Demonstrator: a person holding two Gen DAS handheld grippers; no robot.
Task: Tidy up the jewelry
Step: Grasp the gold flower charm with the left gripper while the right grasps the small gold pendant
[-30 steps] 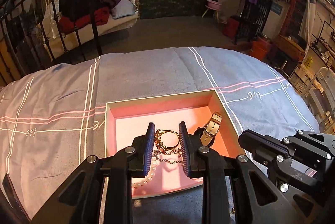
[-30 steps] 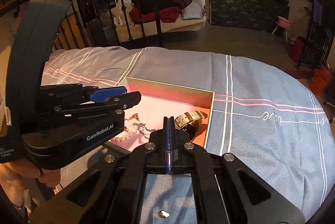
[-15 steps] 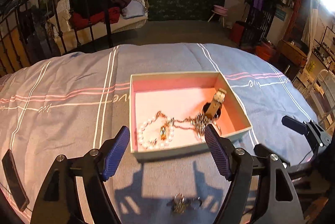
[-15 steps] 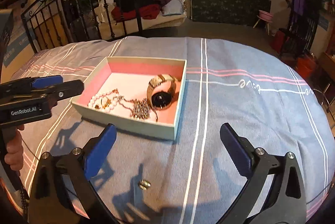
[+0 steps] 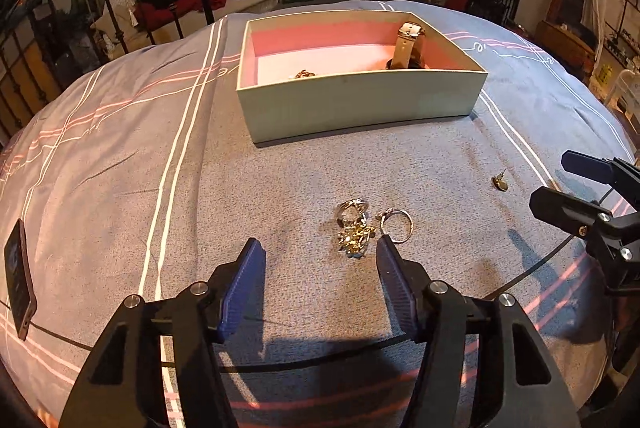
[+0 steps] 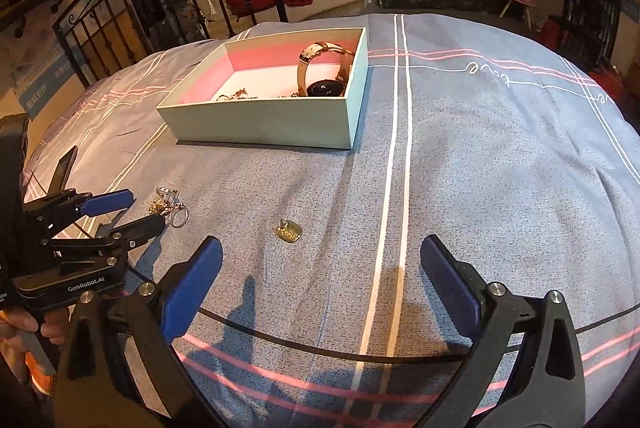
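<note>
Jewelry lies in two places on the grey-blue bedspread (image 5: pixel 120 164) with white and pink stripes. Some of it sits inside the shallow rectangular cardboard box (image 5: pixel 360 104), pale mint outside and pink inside, at about twelve o'clock in the left wrist view. In that box a wristwatch with a beige leather strap and dark round face (image 6: pixel 320 76) stands on edge against the right wall, and bits of gold chain (image 5: pixel 305 73) show just over the near wall.

The rest is loose on the cloth. A small heap of gold and silver rings and chain (image 5: pixel 354 228) rests near the tip of the left gripper (image 5: pixel 320 260), just inside its right finger, with a thin silver ring (image 5: pixel 396 225) touching the heap's right side. The left gripper's blue-padded jaws are closing, about half apart, with nothing pressed between them. A small gold earring with a flat square pendant (image 6: pixel 289 231) lies apart from the heap, at about eleven o'clock from the right gripper (image 6: pixel 320 268), ahead of its left finger.

The right gripper's jaws stand wide, empty, over bare cloth. A dark phone (image 5: pixel 18 288) lies at nine o'clock in the left wrist view. A person's hand (image 6: pixel 28 328) grips the left tool's handle at the right view's lower left edge.
</note>
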